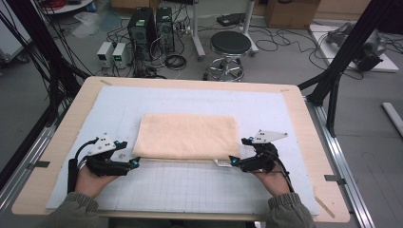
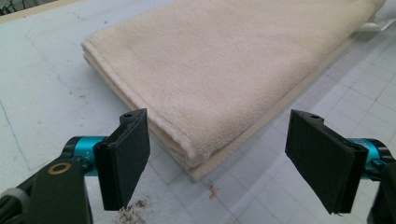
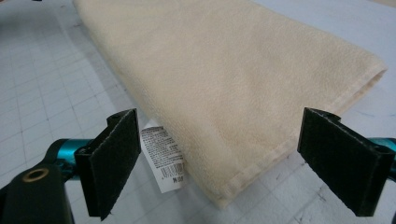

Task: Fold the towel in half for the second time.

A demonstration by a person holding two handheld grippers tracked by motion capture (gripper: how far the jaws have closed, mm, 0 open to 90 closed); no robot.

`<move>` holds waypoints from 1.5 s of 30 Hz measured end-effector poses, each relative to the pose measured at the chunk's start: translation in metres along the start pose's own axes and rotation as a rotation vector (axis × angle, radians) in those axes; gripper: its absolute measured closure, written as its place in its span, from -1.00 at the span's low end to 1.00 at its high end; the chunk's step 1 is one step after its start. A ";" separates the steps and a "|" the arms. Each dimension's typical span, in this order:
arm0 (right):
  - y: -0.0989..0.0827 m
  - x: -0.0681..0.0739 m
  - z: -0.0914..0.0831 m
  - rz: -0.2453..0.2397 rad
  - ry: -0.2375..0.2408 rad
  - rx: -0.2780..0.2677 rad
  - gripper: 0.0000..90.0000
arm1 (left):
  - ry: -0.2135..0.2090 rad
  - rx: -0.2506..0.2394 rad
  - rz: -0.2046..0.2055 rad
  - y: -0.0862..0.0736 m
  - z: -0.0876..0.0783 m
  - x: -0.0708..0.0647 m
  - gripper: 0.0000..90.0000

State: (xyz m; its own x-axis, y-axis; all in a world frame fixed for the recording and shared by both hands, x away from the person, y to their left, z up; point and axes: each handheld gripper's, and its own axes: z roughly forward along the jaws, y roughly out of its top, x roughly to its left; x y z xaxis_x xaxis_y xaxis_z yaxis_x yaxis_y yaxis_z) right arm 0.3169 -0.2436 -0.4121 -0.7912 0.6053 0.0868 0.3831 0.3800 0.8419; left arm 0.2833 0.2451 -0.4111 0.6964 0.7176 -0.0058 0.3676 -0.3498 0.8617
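Black stool (image 1: 230,43), two PC towers (image 1: 142,26), cables on floor behind table (image 1: 71,124).

Floor: grey floor (image 1: 280,57), strewn with black cables (image 1: 275,45).
Seating: a round black stool (image 1: 230,43) on a chrome base, beyond the table's far edge.
Equipment: two dark computer towers (image 1: 151,26) and small white power units (image 1: 113,53) off the far left corner.
Frame: black struts (image 1: 349,47) at the right.
Table: a wooden table (image 1: 66,128) under a pale gridded mat (image 1: 190,187).
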 end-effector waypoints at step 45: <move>-0.031 0.013 -0.043 0.020 -0.065 -0.026 -0.73 | 0.025 -0.036 0.005 -0.019 -0.042 -0.022 -0.64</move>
State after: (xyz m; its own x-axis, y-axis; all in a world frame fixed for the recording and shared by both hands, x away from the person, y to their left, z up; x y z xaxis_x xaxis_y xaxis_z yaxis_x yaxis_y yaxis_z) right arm 0.2742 -0.2778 -0.4144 -0.7507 0.6569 0.0697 0.3852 0.3497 0.8540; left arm 0.2349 0.2608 -0.4066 0.6826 0.7307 0.0104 0.3415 -0.3316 0.8794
